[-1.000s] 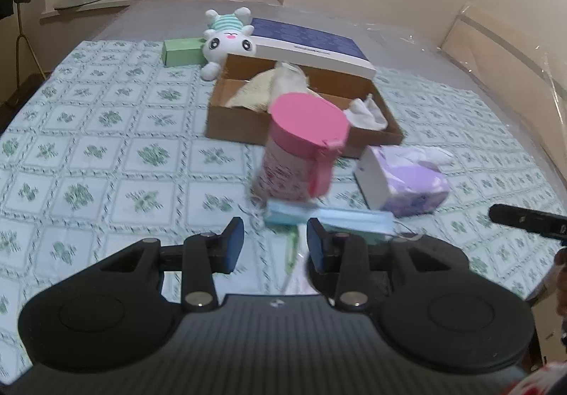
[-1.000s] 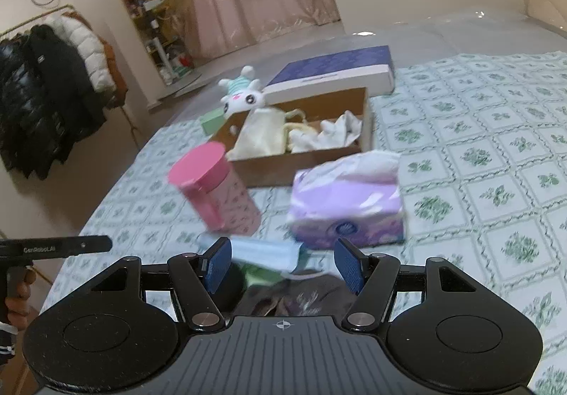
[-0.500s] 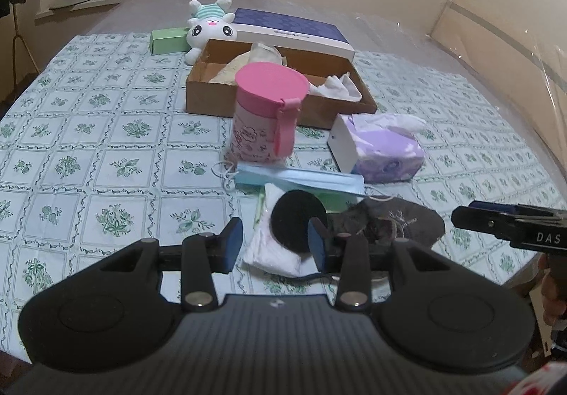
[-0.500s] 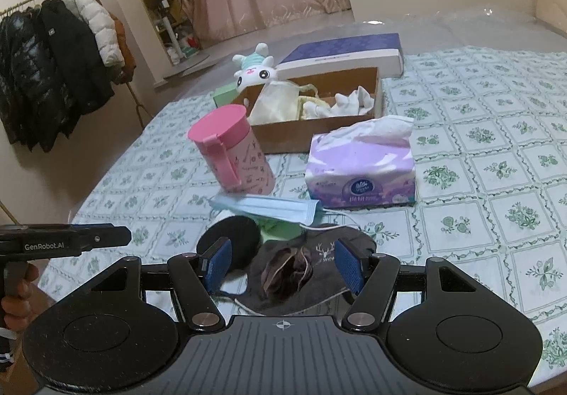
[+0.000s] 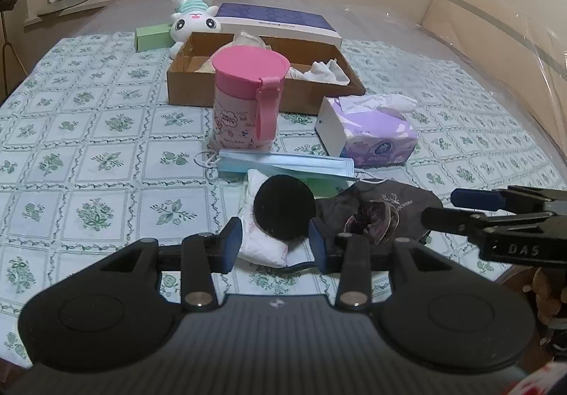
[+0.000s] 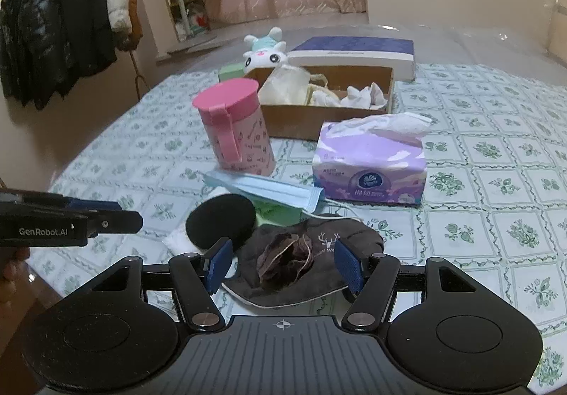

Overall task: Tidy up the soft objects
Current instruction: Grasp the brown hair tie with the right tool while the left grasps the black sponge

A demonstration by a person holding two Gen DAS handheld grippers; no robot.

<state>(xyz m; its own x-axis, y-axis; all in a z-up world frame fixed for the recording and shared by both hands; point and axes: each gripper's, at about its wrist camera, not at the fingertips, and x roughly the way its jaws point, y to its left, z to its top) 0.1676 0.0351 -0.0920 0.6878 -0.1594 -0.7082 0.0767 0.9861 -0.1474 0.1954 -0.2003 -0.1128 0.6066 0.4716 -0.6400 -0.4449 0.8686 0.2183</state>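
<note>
Early stage, by my reading: the cardboard box (image 5: 264, 90) already holds pale cloths, contents only partly visible past its wall. Left to right on the bedspread (image 5: 88, 133) near the front edge: white pad (image 5: 260, 242) half under the black round pad (image 5: 284, 207), blue face mask (image 5: 285, 164) over a mostly hidden green item, dark cloth mask (image 6: 304, 264), tissue pack (image 6: 370, 164) behind. All still loose, likely to be sorted. Left gripper (image 5: 274, 242) jaws apart, empty, framing the black pad. Right gripper (image 6: 283, 265) wide apart, empty, astride the dark mask; contact cannot be told. Pink cup (image 5: 248, 104) blocks part of the box.
</note>
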